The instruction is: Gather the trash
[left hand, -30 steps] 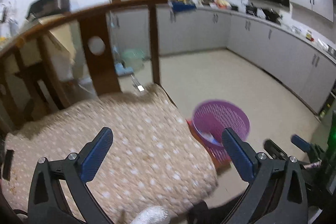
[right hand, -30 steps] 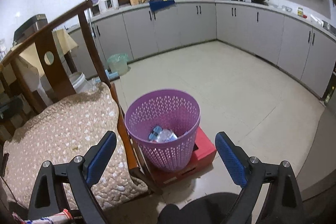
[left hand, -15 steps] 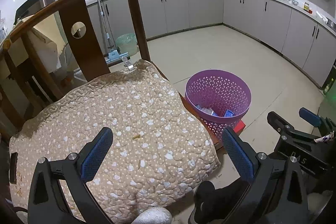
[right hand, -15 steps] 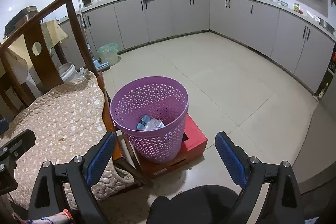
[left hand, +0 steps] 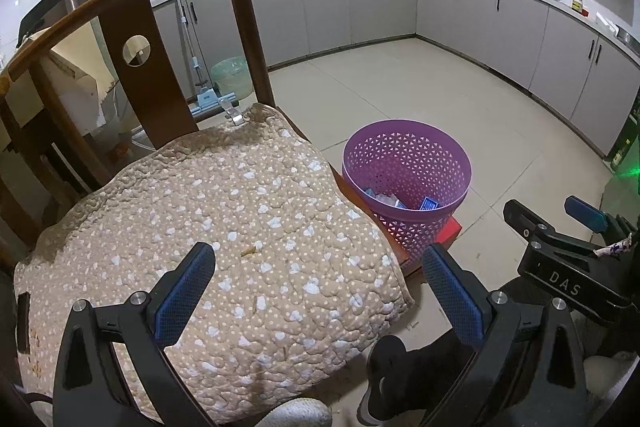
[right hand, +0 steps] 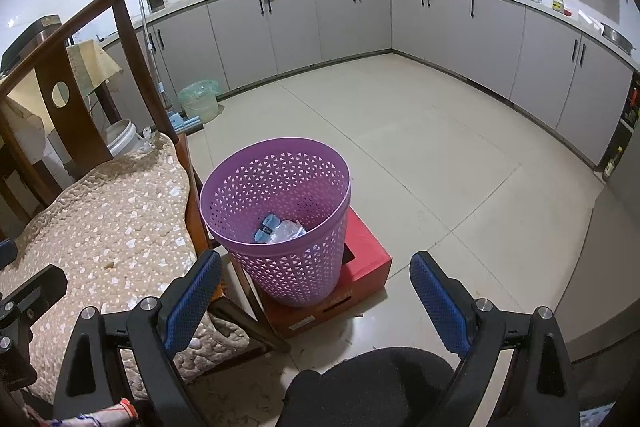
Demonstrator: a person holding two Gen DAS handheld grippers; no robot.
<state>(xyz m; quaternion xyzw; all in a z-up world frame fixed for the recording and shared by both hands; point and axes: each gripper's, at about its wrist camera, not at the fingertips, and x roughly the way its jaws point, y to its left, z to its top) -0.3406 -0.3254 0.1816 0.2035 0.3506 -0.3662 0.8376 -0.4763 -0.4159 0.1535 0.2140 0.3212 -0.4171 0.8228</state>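
Observation:
A purple lattice basket (right hand: 276,219) stands on a red box (right hand: 360,267) on the floor beside a wooden chair; it also shows in the left wrist view (left hand: 406,179). Inside lie a crushed clear bottle with a blue cap (right hand: 280,229) and small blue-and-white wrappers (left hand: 428,203). My left gripper (left hand: 316,291) is open and empty above the chair's beige dotted cushion (left hand: 224,227), where a small crumb (left hand: 250,249) lies. My right gripper (right hand: 316,295) is open and empty, just in front of the basket.
The chair's wooden back (left hand: 136,39) rises at the left. Grey kitchen cabinets (right hand: 460,27) run along the far and right walls. A green bucket (right hand: 199,100) and a mop stand by the cabinets. A dark shoe (right hand: 360,383) sits at the bottom.
Both grippers have drawn back and tilted down; the basket now sits nearer the middle of each view. Both stay open and empty.

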